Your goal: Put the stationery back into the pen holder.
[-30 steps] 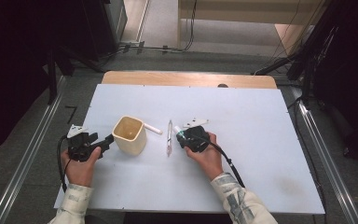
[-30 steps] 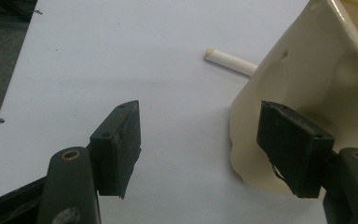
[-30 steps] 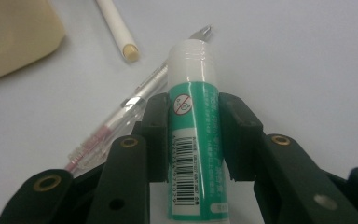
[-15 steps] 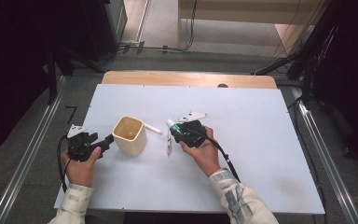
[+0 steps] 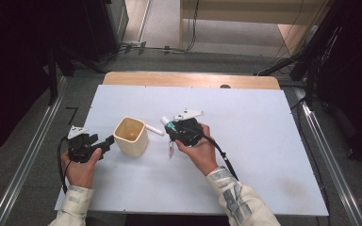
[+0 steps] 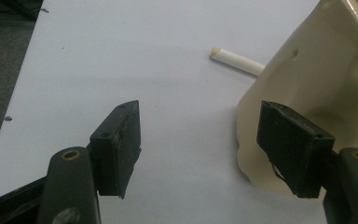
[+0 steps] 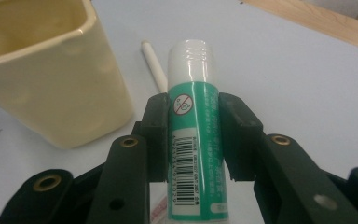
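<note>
Glue stick (image 7: 196, 135) now higher off table (image 5: 264, 141)

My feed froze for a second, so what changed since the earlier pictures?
The right gripper, shut on the green glue stick, has lifted it off the table toward the cream cup. The left gripper, cup and white stick stayed put.

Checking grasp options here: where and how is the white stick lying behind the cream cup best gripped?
Grip the white stick near its free end, coming from above with jaws across its width: it lies flat and thin on the table, its other end close behind the cream cup.
</note>
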`<state>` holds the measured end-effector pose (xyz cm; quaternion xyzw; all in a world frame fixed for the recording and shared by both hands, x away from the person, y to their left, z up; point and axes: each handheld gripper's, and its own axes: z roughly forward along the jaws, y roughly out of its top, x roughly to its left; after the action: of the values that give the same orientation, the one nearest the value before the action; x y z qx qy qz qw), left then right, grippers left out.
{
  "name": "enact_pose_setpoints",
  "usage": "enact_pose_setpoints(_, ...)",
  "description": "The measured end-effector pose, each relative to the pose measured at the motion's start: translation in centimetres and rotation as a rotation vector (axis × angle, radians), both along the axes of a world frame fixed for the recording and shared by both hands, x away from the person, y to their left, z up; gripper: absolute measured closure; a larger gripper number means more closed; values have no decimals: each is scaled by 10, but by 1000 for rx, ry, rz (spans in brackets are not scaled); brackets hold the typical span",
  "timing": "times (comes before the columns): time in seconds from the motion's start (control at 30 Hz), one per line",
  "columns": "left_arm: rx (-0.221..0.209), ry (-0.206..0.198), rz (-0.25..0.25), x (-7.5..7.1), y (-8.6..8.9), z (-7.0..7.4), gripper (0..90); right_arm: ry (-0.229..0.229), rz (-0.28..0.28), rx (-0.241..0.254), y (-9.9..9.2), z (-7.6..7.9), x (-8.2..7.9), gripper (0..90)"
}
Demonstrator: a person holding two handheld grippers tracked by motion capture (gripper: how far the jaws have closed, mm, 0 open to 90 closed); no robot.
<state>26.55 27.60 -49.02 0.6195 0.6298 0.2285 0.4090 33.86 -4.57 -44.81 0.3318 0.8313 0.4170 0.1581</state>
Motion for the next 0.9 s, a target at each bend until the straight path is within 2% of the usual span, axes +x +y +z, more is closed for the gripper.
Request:
enact_pose_setpoints(0.43, 1, 1, 10, 0, 3, -1, 316, -31, 55, 18, 23, 17, -4, 636)
enact_pose_setpoints(0.9, 5, 5, 17, 0, 4, -1, 315, -40, 96, 37, 44, 27, -5, 636)
